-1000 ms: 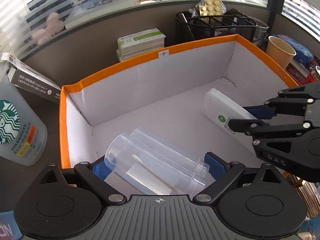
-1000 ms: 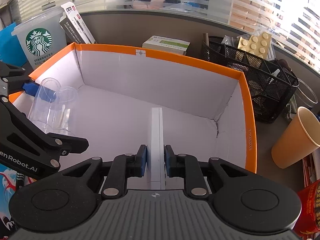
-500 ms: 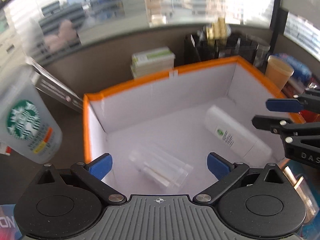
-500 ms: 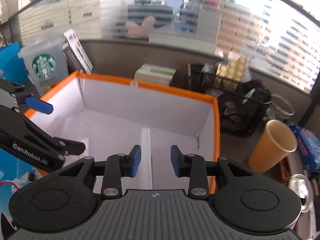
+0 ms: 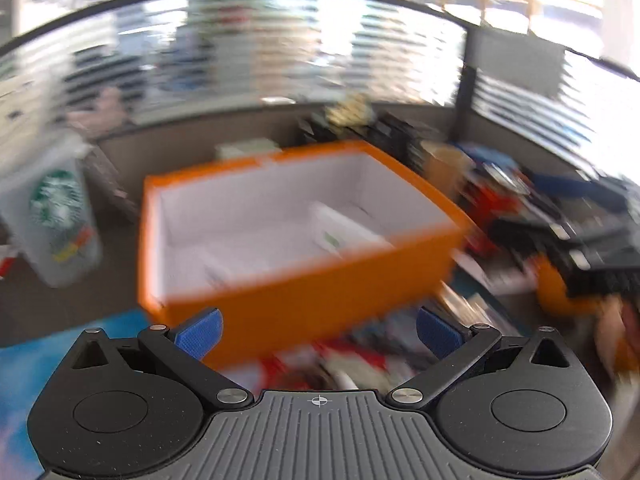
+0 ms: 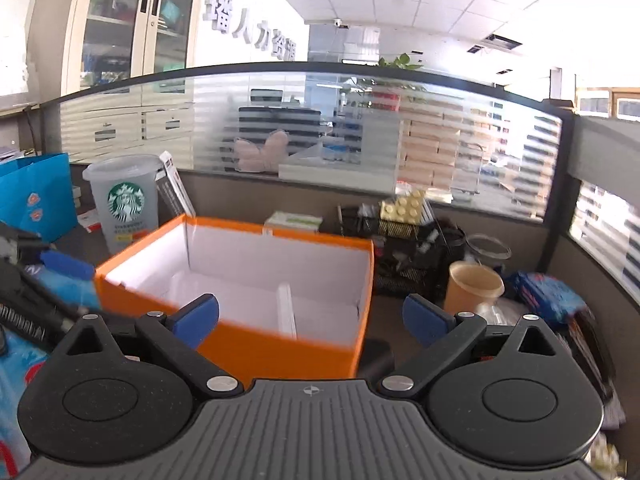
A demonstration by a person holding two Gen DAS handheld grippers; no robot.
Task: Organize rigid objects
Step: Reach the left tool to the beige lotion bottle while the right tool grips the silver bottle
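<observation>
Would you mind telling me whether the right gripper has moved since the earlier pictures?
Yes. The right gripper has pulled back and up, out of the orange cardboard box, leaving the flat white box inside; its jaws stand open.

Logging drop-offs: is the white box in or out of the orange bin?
In. The white box lies on the floor of the orange bin; both grippers are open and clear of it.
</observation>
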